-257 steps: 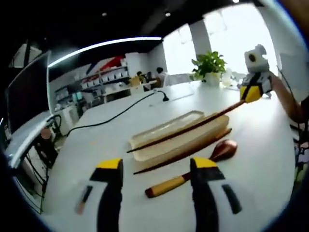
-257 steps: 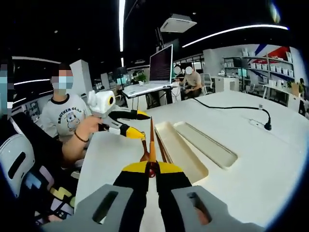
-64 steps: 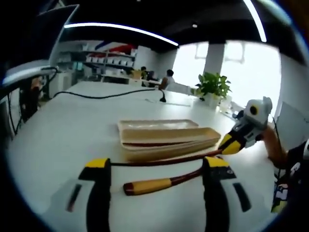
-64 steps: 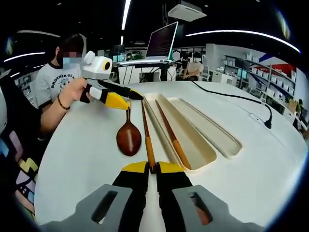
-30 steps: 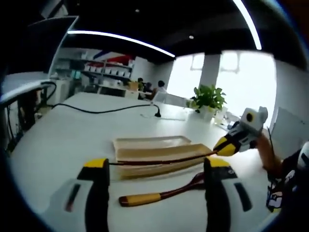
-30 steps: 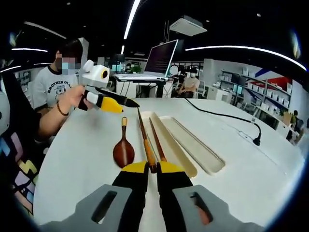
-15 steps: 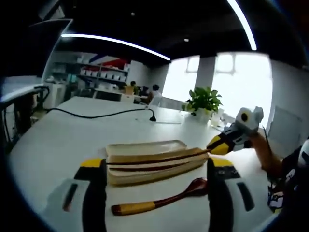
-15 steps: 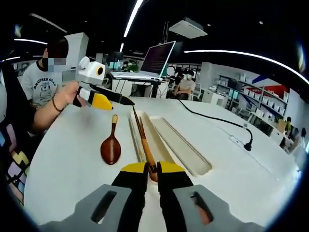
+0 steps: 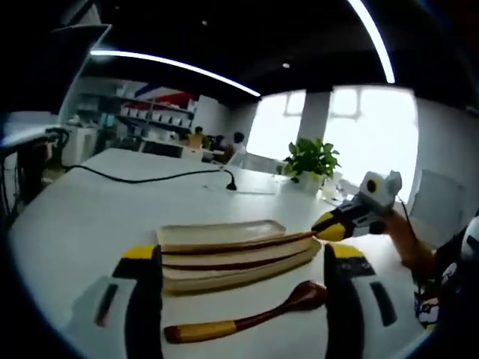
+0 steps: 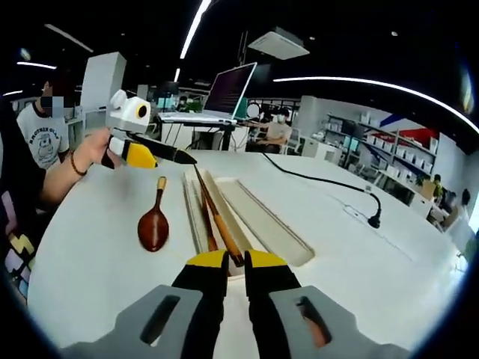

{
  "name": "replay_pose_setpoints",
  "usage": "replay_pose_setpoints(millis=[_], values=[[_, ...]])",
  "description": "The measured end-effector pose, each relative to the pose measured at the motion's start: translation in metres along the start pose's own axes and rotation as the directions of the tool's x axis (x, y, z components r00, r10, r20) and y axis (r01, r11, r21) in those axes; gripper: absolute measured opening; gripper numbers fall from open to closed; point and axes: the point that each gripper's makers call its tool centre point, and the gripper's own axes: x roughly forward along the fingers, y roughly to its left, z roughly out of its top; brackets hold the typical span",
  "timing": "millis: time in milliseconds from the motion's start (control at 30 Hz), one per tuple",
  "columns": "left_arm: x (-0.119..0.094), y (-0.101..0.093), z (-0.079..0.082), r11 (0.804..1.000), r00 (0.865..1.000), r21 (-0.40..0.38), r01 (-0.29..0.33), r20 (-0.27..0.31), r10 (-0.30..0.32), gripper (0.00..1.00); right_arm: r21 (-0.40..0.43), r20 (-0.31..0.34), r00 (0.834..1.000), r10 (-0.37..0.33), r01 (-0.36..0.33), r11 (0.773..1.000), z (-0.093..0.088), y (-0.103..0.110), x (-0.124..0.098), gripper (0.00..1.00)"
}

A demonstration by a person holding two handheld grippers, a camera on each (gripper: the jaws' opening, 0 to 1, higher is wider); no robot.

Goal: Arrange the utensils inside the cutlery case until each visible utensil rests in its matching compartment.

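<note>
An open beige cutlery case [image 10: 193,223] lies on the white table, its lid [image 10: 263,217] alongside; the case [image 9: 224,271] is also in the left gripper view. One dark chopstick [image 10: 206,228] rests in the case. My right gripper [image 10: 228,259] is shut on the thick end of a second chopstick [image 10: 215,212], which slants low over the case. A brown wooden spoon [image 10: 153,223] lies on the table beside the case. The spoon [image 9: 247,318] lies between the wide-apart jaws of my open left gripper [image 9: 243,258], which holds nothing. The right gripper [image 9: 329,222] meets the case's end.
A person's hand holds the left gripper [image 10: 168,155] past the case's far end. A black cable [image 10: 329,188] runs over the table behind the lid. A potted plant [image 9: 308,161] stands at the table's far side. A laptop [image 10: 224,97] sits on another desk.
The right gripper has swung its chopstick sideways from beside the case to over it. The left gripper's camera has sunk lower toward the table. The spoon and case lie where they were.
</note>
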Motion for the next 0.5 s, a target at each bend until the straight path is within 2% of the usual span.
replay_pose_setpoints(millis=[500], values=[[0.0024,0.0009,-0.0058,1.0,1.0,0.006,-0.006,-0.02,0.006,0.93,0.019,-0.019,1.0,0.003,-0.003,1.0,-0.0062,-0.0018,0.0023,0.08]])
